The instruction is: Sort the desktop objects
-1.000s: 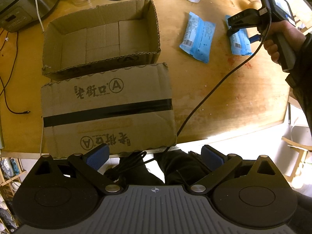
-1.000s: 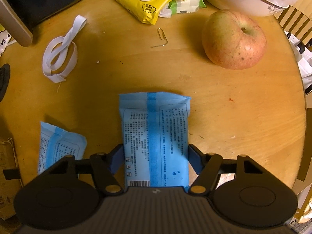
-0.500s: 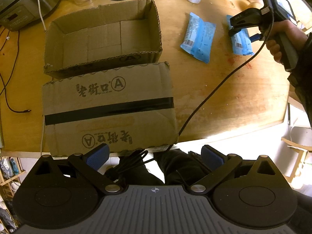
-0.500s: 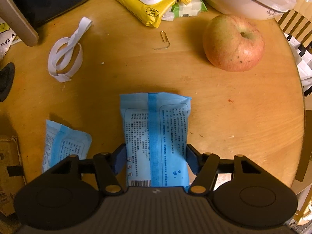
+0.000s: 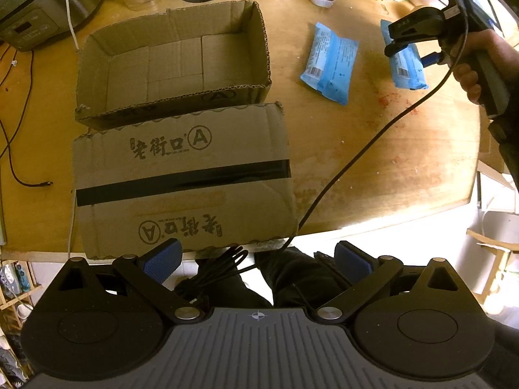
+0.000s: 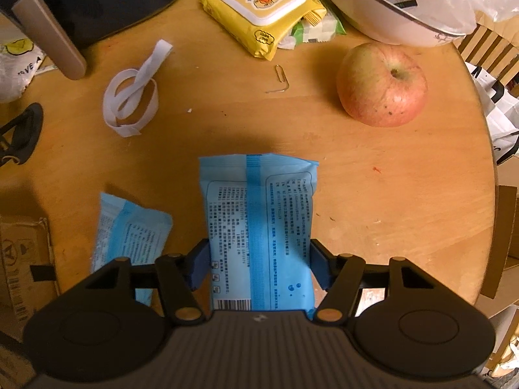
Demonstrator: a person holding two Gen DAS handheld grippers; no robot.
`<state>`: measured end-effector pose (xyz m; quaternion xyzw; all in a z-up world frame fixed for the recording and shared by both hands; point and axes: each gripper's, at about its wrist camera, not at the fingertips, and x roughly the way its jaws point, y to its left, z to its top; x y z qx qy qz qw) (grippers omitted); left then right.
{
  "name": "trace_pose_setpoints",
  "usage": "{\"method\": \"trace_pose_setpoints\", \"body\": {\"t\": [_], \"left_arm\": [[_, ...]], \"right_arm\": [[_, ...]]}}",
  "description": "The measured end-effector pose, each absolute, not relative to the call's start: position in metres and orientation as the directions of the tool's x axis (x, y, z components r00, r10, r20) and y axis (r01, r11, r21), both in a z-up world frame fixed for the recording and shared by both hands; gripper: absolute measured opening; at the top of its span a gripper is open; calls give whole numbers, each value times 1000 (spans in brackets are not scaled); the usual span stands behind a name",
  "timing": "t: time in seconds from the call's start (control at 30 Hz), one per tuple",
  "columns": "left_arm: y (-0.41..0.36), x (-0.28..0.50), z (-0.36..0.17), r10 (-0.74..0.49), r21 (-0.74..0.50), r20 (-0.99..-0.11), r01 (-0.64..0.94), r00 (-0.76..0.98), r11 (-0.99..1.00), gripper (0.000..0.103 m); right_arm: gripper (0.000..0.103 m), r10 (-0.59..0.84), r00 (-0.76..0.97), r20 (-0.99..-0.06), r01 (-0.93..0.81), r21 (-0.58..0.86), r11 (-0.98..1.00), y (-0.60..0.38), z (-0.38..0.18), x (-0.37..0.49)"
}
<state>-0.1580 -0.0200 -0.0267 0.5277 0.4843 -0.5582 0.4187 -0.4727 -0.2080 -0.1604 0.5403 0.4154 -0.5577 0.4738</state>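
My right gripper (image 6: pixel 258 264) is shut on a blue packet (image 6: pixel 259 227) and holds it above the wooden table (image 6: pixel 373 194). The left wrist view shows that gripper (image 5: pixel 410 53) lifting the packet (image 5: pixel 407 68). A second blue packet (image 6: pixel 129 230) lies on the table to its left and also shows in the left wrist view (image 5: pixel 331 63). My left gripper (image 5: pixel 256 259) is open and empty, off the table's near edge. An open cardboard box (image 5: pixel 175 61) stands beyond a flat taped carton (image 5: pixel 181 178).
An apple (image 6: pixel 382 86), a yellow wipes pack (image 6: pixel 262 6), a white bowl (image 6: pixel 389 6), a paper clip (image 6: pixel 280 77) and a white elastic band (image 6: pixel 133 97) lie beyond the packet. A cable (image 5: pixel 356 159) crosses the table. An appliance (image 5: pixel 35 3) stands far left.
My right gripper has closed on the blue packet and lifted it off the table. The left gripper has barely moved.
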Motion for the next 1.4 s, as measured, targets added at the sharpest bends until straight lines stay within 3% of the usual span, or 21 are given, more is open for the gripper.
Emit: {"method": "trace_pose_setpoints", "body": {"t": [1.07,1.4], "left_arm": [[-20,-131,-18,11,-123,-992,979,-123,-165,103],[-17,-121,-16,-2,-131,-991,979,-133,-159,103]], "right_arm": [[62,-103,66,-992,982,83,-172,-180,-70,-451],[62,-105,60,-993,984,76,-159,-179,-65,-438]]}}
